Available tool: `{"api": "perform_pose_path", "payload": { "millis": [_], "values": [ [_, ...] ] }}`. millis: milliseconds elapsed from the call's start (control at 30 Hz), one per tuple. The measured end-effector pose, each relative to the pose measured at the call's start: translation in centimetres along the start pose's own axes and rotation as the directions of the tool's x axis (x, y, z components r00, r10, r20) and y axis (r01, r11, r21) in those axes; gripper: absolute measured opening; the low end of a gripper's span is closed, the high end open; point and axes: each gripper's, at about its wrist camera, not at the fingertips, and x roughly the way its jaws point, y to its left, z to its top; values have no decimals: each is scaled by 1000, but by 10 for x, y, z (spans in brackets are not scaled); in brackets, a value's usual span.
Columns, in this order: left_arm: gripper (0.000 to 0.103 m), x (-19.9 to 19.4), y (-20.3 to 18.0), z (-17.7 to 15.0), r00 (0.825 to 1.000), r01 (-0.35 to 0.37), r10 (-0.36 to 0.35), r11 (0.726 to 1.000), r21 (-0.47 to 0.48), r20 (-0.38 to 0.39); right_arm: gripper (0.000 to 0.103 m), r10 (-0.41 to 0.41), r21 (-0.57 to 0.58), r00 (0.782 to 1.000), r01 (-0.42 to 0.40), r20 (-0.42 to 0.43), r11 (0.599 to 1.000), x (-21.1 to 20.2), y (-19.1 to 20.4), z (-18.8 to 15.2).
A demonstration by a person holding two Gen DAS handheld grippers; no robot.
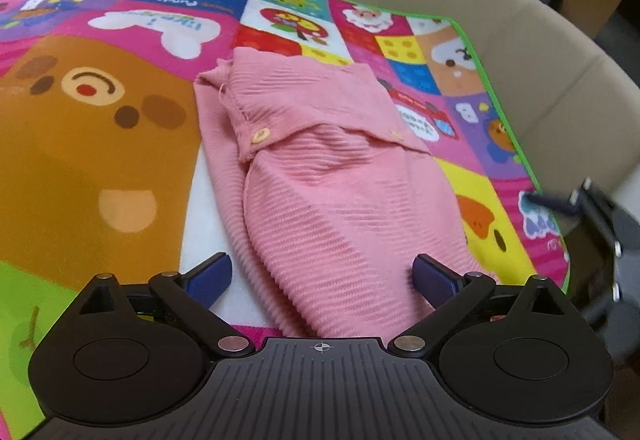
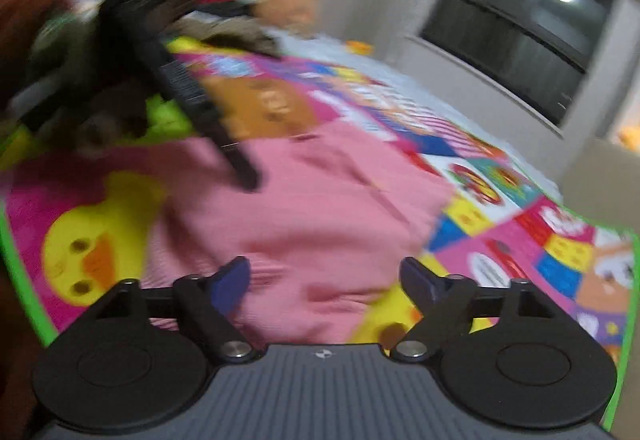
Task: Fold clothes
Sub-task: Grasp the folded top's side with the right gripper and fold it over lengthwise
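The pink ribbed garment (image 1: 320, 168) lay partly folded on the cartoon-print mat (image 1: 100, 128), its upper part doubled over with a buttoned edge and one pale button (image 1: 259, 136) showing, and its near end reaching down between the fingers of the left gripper (image 1: 323, 276). That gripper stood wide open with nothing held; whether its blue pads (image 1: 212, 276) touched the cloth could not be told. The right gripper (image 2: 325, 280) was likewise wide open and empty, hovering over the garment's right side near the yellow duck print (image 2: 80, 252), and its own view was smeared by blur, so its footing looked unsettled. The likeliest trouble, in my judgement, was a pinch that took only the top layer of the loose knit: lifted so, the fold already made could open and the button edge slide askew. A grab made while the right gripper was unsteady might also catch the mat beneath and drag it towards the beige sofa (image 1: 520, 40). The two grippers were near each other and might collide over the cloth.
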Motion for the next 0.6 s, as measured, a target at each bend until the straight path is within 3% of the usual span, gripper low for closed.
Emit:
{"api": "perform_pose_path", "payload": {
  "millis": [233, 267, 300, 333, 367, 433, 533, 600],
  "values": [
    [100, -21, 6, -3, 999, -4, 4, 1000, -8, 35, 81, 20, -173, 998, -32, -67, 984, 35, 50, 12],
    [100, -26, 8, -3, 999, -6, 7, 1000, -14, 45, 81, 20, -126, 997, -29, -74, 992, 38, 43, 16],
    [101, -31, 11, -3, 998, -8, 9, 1000, -20, 55, 72, 19, -78, 997, -26, -81, 997, 40, 37, 20],
    [101, -36, 14, -4, 998, -10, 12, 1000, -27, 65, 62, 19, -30, 996, -22, -88, 999, 43, 30, 25],
    [101, -39, 16, -5, 997, -10, 12, 999, -32, 73, 42, 19, 19, 995, -18, -94, 1000, 45, 23, 29],
    [102, -46, 19, -7, 996, -8, 12, 999, -42, 87, 41, 28, 201, 995, -7, -98, 979, 45, -8, 38],
    [102, -55, 25, -11, 994, -6, 12, 998, -57, 108, 40, 60, 444, 996, -25, -65, 896, 33, -45, 40],
    [102, -59, 29, -13, 993, -3, 11, 998, -67, 115, 40, 91, 432, 993, -49, -76, 901, 28, -35, 37]
  ]
}}
